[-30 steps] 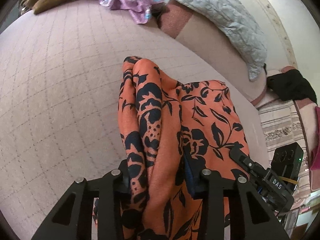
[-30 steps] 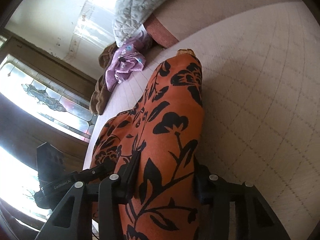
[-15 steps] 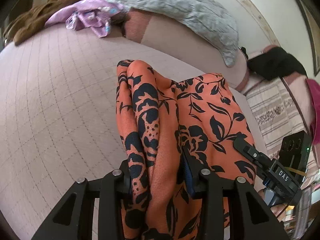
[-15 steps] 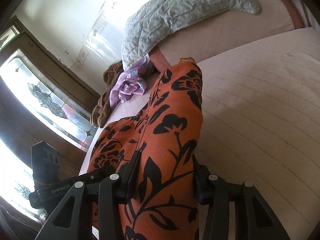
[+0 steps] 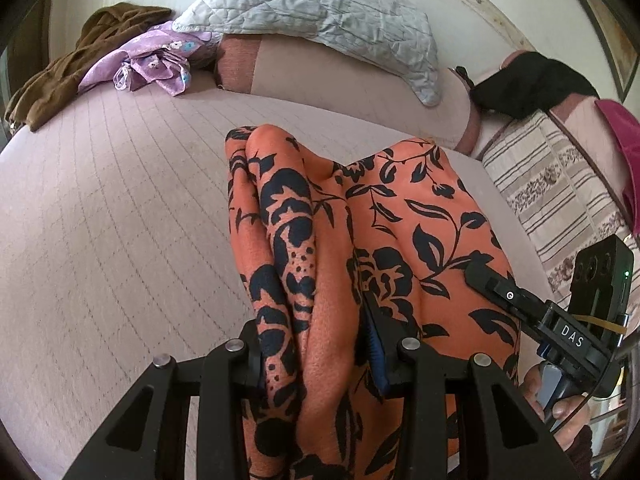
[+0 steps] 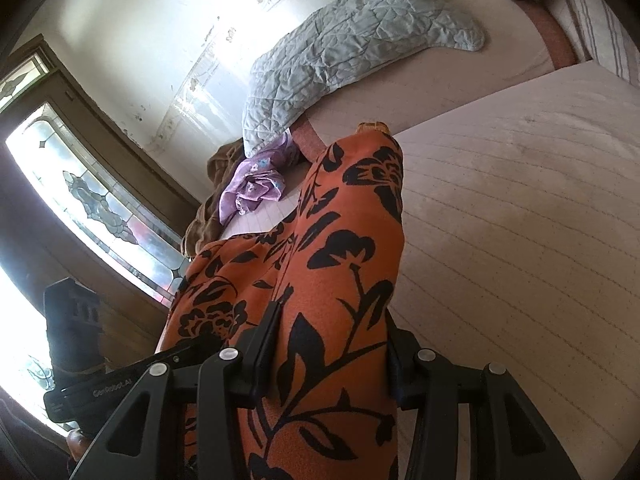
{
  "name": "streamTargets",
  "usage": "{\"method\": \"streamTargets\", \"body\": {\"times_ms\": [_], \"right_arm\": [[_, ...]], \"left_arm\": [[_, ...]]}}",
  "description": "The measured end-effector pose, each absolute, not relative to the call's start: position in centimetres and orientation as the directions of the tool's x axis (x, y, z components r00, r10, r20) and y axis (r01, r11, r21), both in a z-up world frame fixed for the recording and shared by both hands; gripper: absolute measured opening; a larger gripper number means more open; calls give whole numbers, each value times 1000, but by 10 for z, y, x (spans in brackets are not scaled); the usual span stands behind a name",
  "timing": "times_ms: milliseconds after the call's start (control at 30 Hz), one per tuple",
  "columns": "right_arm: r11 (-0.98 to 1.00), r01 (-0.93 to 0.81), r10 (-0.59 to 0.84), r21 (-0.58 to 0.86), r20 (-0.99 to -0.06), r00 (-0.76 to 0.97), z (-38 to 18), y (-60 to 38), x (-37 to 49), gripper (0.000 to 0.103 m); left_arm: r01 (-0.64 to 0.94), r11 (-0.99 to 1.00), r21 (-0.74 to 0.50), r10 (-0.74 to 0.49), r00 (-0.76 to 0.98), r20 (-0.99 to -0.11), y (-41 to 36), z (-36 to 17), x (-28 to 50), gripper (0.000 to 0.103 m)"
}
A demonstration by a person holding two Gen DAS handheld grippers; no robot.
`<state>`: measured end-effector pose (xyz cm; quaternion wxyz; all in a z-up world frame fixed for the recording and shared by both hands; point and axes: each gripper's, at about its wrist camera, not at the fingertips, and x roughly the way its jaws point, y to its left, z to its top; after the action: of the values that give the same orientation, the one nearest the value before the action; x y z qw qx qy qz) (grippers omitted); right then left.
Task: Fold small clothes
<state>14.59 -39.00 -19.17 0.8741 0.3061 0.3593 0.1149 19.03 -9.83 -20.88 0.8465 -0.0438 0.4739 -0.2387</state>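
An orange garment with a black flower print (image 5: pixel 400 220) hangs between both grippers above the pink quilted bed (image 5: pixel 120 220). My left gripper (image 5: pixel 320 352) is shut on a bunched edge of it. My right gripper (image 6: pixel 328 344) is shut on another edge of the same garment (image 6: pixel 344 248), which stretches away from the jaws toward the pillows. The right gripper also shows at the right of the left wrist view (image 5: pixel 532 312), and the left gripper at the lower left of the right wrist view (image 6: pixel 120 376).
A purple flowered garment (image 5: pixel 152 66) and a brown cloth (image 5: pixel 52 80) lie at the bed's far corner. A grey quilted pillow (image 5: pixel 320 16) leans on the headboard. A black cloth (image 5: pixel 532 80) and striped bedding (image 5: pixel 560 192) lie to the right. A stained-glass window (image 6: pixel 92 200) is left.
Both grippers have tilted up, still holding the garment, so more of the pillow, wall and headboard shows. The garment stays stretched between them.
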Motion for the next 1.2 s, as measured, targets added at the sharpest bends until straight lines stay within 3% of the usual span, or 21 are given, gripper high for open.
{"method": "streamTargets", "body": {"times_ms": [333,533,700,767,833,1033,1133,1200], "right_arm": [[801,43,422,597,-614,667,-237,-383,152,48],[791,60,419,609,-611,672,-258,-389,154,49],[803,95,383,588,-632,673,-264,-388,148,58],[824,125,338,553,-657,674,-261,-387,143,68],[852,150,279,502,-677,681,-252,-383,135,70],[949,217,-4,230,-678,735,-211,-359,91,70],[964,196,-43,182,-619,784,-190,-349,69,70],[968,163,-17,193,-593,805,-180,-344,61,58]], "left_arm": [[333,920,-208,-336,395,-855,-106,-254,189,39],[354,916,-189,-334,414,-847,-103,-262,186,42],[363,922,-136,-302,452,-839,-104,-268,185,57],[360,927,-100,-275,477,-835,-104,-269,183,66],[343,937,-68,-244,503,-829,-103,-269,182,77],[317,948,24,-171,570,-804,-98,-256,159,78],[279,959,47,-138,609,-781,-90,-247,144,77],[242,969,54,-119,642,-757,-81,-239,134,77]]}}
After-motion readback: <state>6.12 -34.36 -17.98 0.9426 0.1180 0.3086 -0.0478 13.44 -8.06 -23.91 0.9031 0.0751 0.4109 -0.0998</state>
